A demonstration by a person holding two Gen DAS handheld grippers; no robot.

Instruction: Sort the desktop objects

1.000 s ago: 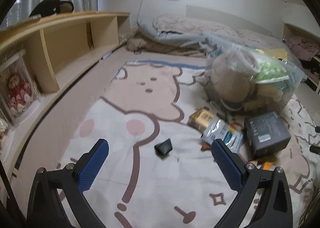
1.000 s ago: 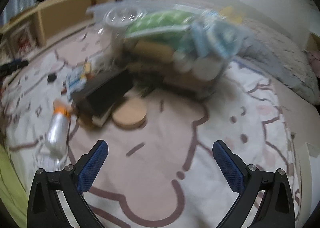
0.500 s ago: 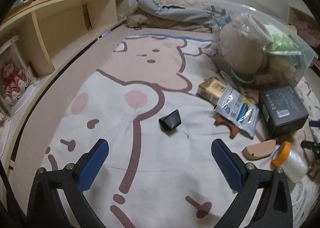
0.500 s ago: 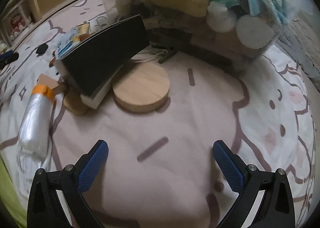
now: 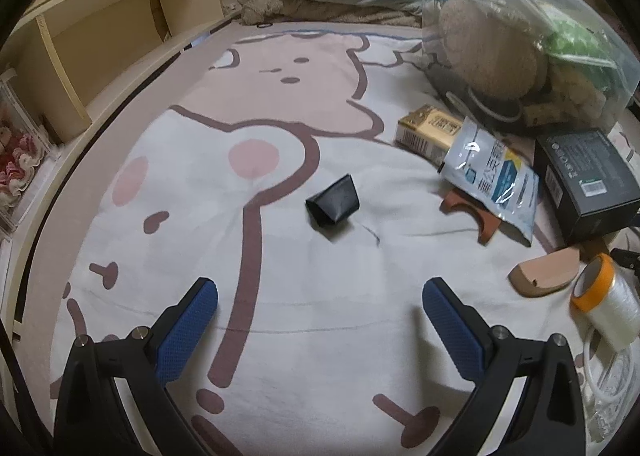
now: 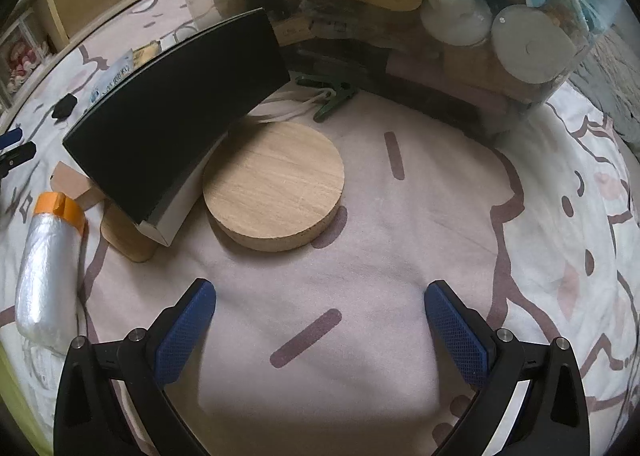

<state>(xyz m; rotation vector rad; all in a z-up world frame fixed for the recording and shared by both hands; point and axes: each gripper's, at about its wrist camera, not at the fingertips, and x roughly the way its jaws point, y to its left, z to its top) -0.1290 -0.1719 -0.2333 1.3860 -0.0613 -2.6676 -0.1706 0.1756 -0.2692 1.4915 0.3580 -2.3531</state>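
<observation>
Both views sit closer to the bedspread than a second ago. Your left gripper (image 5: 320, 304) hangs wide, empty, short of the small black folded pouch (image 5: 333, 203). Your right gripper (image 6: 320, 302) is wide, empty, before the round pale wooden disc (image 6: 274, 185), which seems to touch the black flat box (image 6: 176, 111).

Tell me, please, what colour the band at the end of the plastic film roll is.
Orange; the plastic film roll shows it best in the right wrist view.

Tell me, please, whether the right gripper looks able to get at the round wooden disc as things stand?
Probably yes. The right gripper is open, with only bare blanket between it and the wooden disc. The black box crowds only the disc's left edge.
</observation>
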